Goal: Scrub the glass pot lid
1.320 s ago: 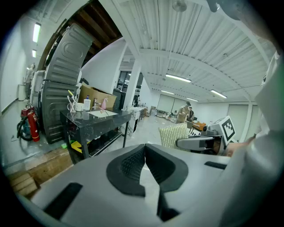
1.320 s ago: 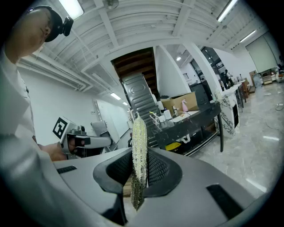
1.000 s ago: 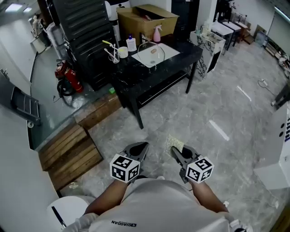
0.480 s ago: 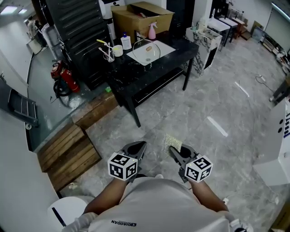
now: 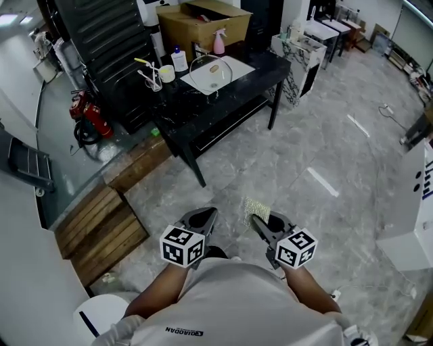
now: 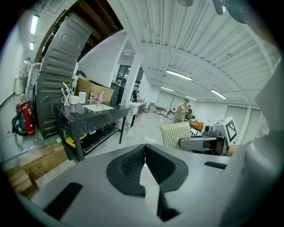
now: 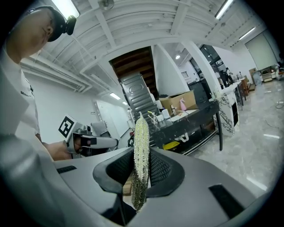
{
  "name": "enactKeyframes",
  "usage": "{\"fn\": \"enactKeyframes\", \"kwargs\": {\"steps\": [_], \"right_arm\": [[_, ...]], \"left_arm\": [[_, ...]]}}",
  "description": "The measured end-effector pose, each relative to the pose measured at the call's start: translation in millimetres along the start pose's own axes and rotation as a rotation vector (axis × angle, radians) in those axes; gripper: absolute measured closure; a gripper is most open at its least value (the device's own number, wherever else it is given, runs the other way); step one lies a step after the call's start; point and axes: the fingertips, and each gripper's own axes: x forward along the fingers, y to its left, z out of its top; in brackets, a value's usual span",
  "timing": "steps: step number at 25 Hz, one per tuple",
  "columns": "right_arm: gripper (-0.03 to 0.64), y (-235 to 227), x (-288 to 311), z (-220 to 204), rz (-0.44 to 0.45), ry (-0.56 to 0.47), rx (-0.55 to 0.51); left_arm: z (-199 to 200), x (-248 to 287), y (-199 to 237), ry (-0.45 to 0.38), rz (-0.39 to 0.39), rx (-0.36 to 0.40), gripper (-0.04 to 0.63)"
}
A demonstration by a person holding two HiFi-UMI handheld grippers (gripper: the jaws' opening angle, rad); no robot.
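The glass pot lid [image 5: 210, 73] stands on a white board on the black table [image 5: 237, 91], far ahead of me in the head view. Both grippers hover over the grey floor close to my body, well short of the table. My right gripper [image 5: 256, 220] is shut on a yellow-green scrub pad [image 5: 257, 211], which stands upright between its jaws [image 7: 141, 155]. The left gripper [image 5: 210, 214] is shut with nothing between its pads [image 6: 133, 162]. From the left gripper view, the scrub pad [image 6: 175, 134] and the right gripper [image 6: 208, 142] show to the right.
On the table are a pink spray bottle [image 5: 218, 42], a white bottle [image 5: 178, 59] and a cup of brushes [image 5: 154, 78]; a cardboard box [image 5: 203, 20] is behind. Red fire extinguishers [image 5: 86, 111] and wooden pallets [image 5: 101, 223] lie left. A white cabinet [image 5: 413, 203] stands right.
The table and lid have slid a little up and left in the head view. Both grippers keep the same pose, the pad still held.
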Motion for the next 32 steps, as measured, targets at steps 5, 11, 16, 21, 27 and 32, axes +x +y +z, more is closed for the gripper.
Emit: {"fn": "enactKeyframes", "kwargs": {"steps": [5,11,16,21,27,32], "right_arm": [[0.534,-20,-5,3,-0.030,-0.003,0.009],[0.534,-59,6,11,-0.076,-0.018,0.019],[0.534,-99,26,29,-0.107,-0.019,0.030],[0.534,-155,64,61,-0.132,-0.012,0.061],[0.532,-209,141,113,-0.098,0.042,0.040],[0.532,-261,202,156,-0.110,0.068,0.020]], "left_arm": [[9,22,4,0.010,-0.016,0.008,0.580],[21,68,11,0.025,-0.068,0.032,0.580],[46,114,29,0.025,-0.098,0.035,0.580],[88,168,67,0.017,-0.109,0.032,0.580],[144,234,143,0.044,-0.085,0.029,0.580],[200,288,195,0.010,-0.102,0.029,0.580]]}}
